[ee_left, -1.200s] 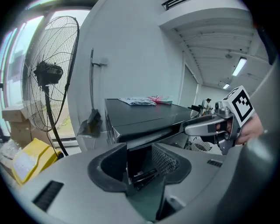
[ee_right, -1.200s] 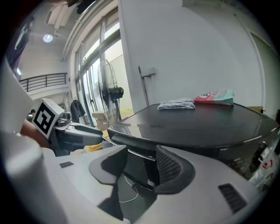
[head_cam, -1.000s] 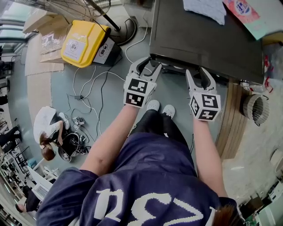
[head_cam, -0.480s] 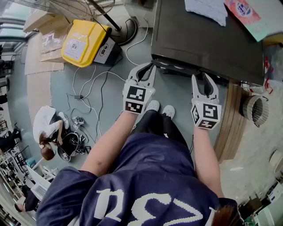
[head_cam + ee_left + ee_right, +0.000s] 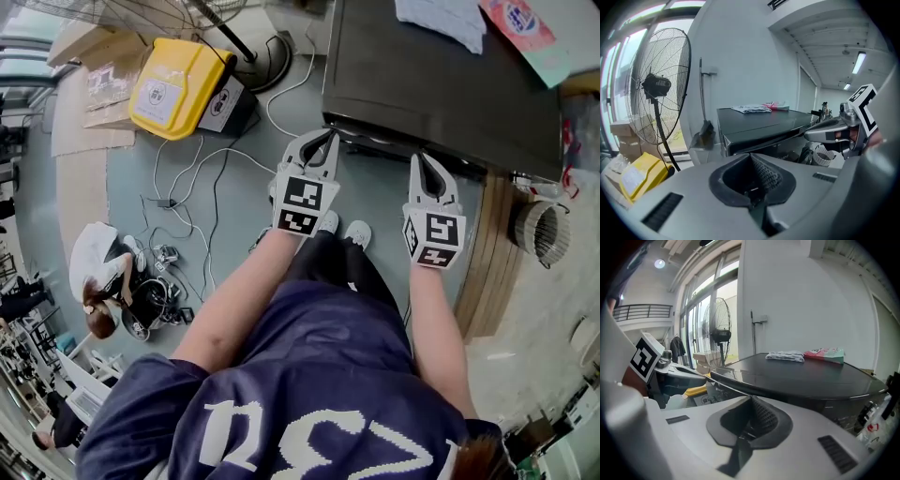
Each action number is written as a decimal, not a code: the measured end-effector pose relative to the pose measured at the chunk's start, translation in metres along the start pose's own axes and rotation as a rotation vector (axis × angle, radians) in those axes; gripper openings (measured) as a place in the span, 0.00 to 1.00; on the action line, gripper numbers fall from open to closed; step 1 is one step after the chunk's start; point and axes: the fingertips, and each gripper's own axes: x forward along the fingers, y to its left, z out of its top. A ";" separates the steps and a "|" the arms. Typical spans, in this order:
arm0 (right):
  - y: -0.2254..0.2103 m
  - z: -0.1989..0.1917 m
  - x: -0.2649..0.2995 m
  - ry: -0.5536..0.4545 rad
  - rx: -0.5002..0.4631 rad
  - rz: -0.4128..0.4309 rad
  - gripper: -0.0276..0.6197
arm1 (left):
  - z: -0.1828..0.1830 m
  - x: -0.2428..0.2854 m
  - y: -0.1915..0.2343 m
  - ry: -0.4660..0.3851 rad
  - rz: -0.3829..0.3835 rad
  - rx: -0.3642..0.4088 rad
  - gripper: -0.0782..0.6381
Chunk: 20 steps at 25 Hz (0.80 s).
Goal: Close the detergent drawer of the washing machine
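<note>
My left gripper [image 5: 325,135] and right gripper [image 5: 419,158] just closed, both empty. I should push the washing machine [image 5: 441,84] detergent drawer straight and evenly.

Nothing I can read cleanly. Big white digit-like characters on the navy shirt [image 5: 319,375], cropped at the edge. Label on the yellow box [image 5: 183,80] and print on the pink packet [image 5: 520,21]: too small.

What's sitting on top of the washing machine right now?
On the washing machine lie a folded pale cloth and a pink and green packet, both near its far edge. Anything beneath those two is covered.
</note>
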 end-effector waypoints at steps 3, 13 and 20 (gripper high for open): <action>0.000 0.001 0.002 0.004 -0.008 -0.010 0.07 | 0.001 0.001 0.001 -0.002 0.001 -0.002 0.14; -0.005 0.005 0.005 0.005 0.002 -0.027 0.07 | 0.005 0.006 0.002 -0.006 0.012 -0.014 0.14; -0.009 0.004 0.007 0.001 0.028 -0.040 0.07 | 0.006 0.009 0.001 -0.011 0.017 -0.028 0.14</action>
